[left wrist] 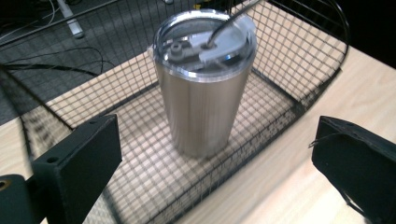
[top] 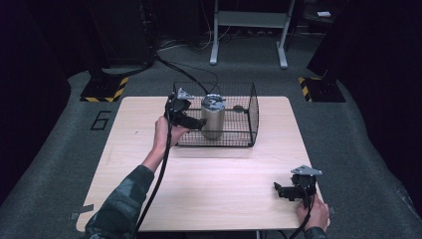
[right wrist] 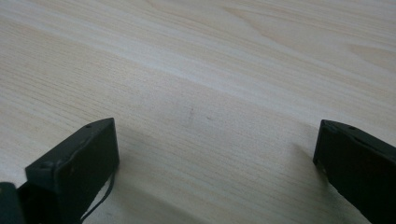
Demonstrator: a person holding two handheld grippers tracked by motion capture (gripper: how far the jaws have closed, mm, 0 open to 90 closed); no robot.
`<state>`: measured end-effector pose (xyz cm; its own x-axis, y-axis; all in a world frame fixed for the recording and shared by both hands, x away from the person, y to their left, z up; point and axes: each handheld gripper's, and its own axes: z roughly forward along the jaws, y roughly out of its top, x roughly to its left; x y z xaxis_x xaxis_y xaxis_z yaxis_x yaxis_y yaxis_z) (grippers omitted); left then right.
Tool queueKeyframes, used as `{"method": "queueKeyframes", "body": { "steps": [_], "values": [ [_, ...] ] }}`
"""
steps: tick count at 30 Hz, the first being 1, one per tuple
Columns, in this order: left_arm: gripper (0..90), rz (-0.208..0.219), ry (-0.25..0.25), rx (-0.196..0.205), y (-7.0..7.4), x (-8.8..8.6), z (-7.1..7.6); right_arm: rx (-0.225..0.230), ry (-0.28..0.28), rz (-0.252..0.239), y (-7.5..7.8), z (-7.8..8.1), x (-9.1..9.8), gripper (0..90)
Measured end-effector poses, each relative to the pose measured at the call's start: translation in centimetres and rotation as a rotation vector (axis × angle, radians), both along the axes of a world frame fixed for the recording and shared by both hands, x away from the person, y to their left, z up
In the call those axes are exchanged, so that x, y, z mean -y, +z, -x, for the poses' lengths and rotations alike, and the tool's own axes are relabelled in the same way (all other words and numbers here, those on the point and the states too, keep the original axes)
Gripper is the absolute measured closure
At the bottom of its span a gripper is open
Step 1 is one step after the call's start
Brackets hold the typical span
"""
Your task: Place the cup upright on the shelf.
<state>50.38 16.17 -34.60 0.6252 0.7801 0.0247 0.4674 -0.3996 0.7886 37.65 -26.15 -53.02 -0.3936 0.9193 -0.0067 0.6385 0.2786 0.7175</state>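
A steel tumbler [top: 213, 117] [left wrist: 203, 88] with a clear lid stands upright inside a black wire basket [top: 249, 107] [left wrist: 299, 70] at the back of the wooden table [top: 209, 174]. My left gripper [top: 195, 122] [left wrist: 215, 154] is open at the basket's left front corner, its jaws wide apart just short of the tumbler and not touching it. My right gripper [top: 283, 190] [right wrist: 215, 154] is open low over bare wood near the table's front right corner, nothing between its jaws.
A metal stand's legs [top: 249, 35] and cables [top: 184, 67] lie on the grey floor behind the table. Yellow-black striped bases [top: 104, 89] sit at the back left and back right.
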Motion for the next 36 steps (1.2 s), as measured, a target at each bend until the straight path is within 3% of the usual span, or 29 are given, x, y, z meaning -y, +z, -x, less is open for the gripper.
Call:
{"method": "queueKeyframes", "body": {
  "steps": [3,7,15,21,27,31,35,36],
  "values": [
    [1.5,-0.014,-0.013,0.005,0.2,-1.2,1.4,0.000,-0.005,-0.005,0.0,0.0,-0.1,0.0],
    [1.5,-0.001,0.000,0.018,0.0,-2.7,3.2,0.000,-0.008,-0.008,0.0,0.0,-0.1,0.0],
    [1.2,-0.016,0.038,0.020,-2.0,-5.9,6.6,0.000,-0.009,-0.008,0.0,0.0,-0.1,0.0],
    [0.7,-0.036,0.084,-0.013,-5.4,-8.9,9.4,0.001,-0.010,-0.008,0.0,0.0,-0.1,0.0],
    [0.1,-0.037,0.181,-0.085,-10.7,-12.1,11.8,0.000,-0.009,-0.008,0.0,0.0,-0.1,0.0],
    [0.1,-0.032,0.261,-0.128,-14.2,-14.2,12.7,0.000,-0.002,-0.002,0.0,0.0,0.0,0.0],
    [0.1,-0.032,0.315,-0.169,-16.7,-15.8,13.3,0.000,-0.010,-0.009,0.0,0.0,-0.1,0.0],
    [0.0,-0.031,0.326,-0.163,-17.1,-16.0,13.4,0.000,-0.010,-0.009,0.0,0.0,-0.1,0.0]
  ]
}}
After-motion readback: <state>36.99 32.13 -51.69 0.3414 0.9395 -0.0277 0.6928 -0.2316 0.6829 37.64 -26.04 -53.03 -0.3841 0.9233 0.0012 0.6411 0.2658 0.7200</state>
